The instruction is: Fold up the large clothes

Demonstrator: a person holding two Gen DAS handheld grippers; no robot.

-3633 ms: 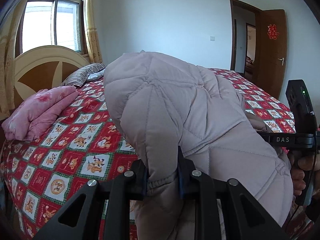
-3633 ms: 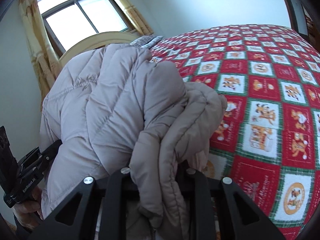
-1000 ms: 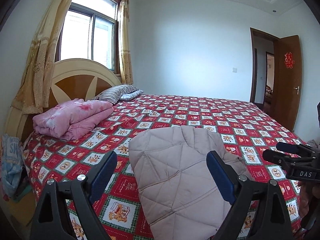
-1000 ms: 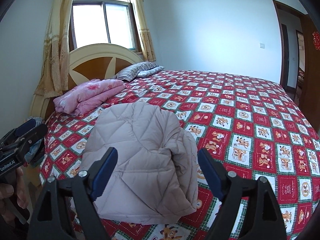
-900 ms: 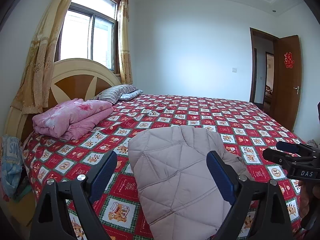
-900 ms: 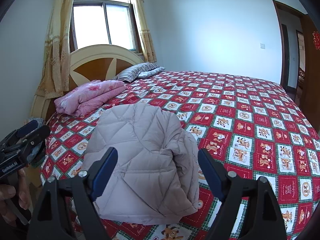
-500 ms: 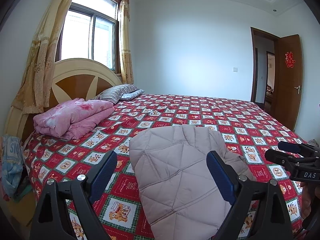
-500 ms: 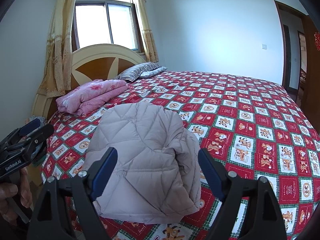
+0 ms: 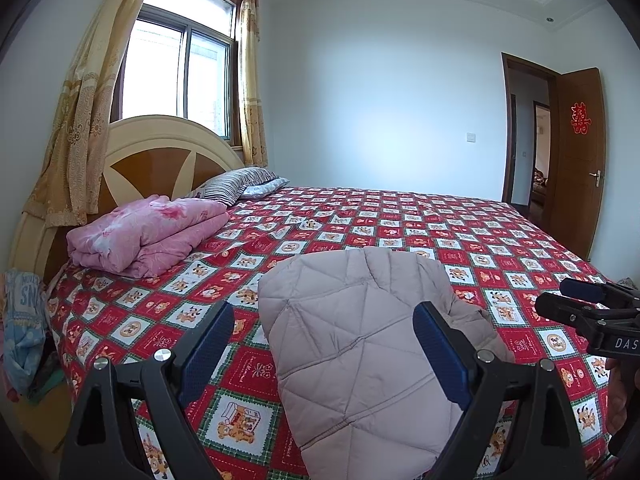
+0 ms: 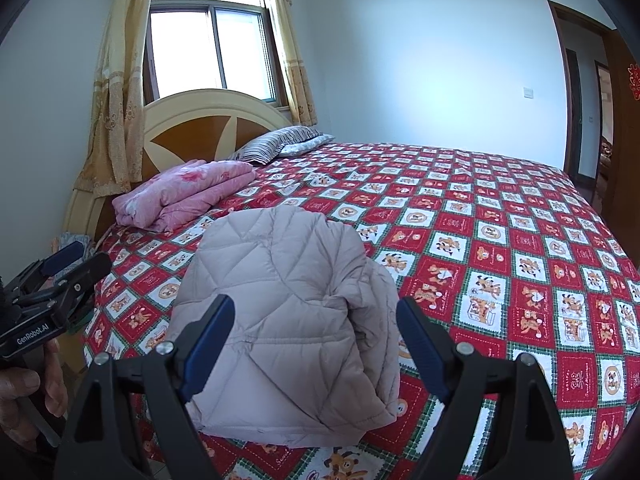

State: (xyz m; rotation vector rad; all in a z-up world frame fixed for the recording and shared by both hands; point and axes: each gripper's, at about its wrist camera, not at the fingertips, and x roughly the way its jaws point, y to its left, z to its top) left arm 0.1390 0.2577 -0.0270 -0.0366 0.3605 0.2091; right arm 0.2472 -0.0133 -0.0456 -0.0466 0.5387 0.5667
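A pale pinkish-grey quilted puffer jacket (image 9: 360, 340) lies folded in a compact bundle on the near edge of the bed; it also shows in the right wrist view (image 10: 288, 320). My left gripper (image 9: 324, 344) is open and empty, held back from the jacket with its blue pads wide apart. My right gripper (image 10: 312, 332) is open and empty too, just in front of the bundle. Each gripper shows in the other's view: the right one (image 9: 580, 304) at the right edge, the left one (image 10: 64, 268) at the left edge.
The bed has a red checked cartoon cover (image 9: 460, 232). A folded pink quilt (image 9: 148, 232) and striped pillows (image 9: 236, 188) lie by the wooden headboard (image 9: 160, 160). A window with curtains is behind it. An open brown door (image 9: 576, 152) is at the right.
3.6 s ago both grippers were shut on the lifted jacket. Since then they let go, opened and drew back; the jacket lies on the bed. Over the last second little has moved.
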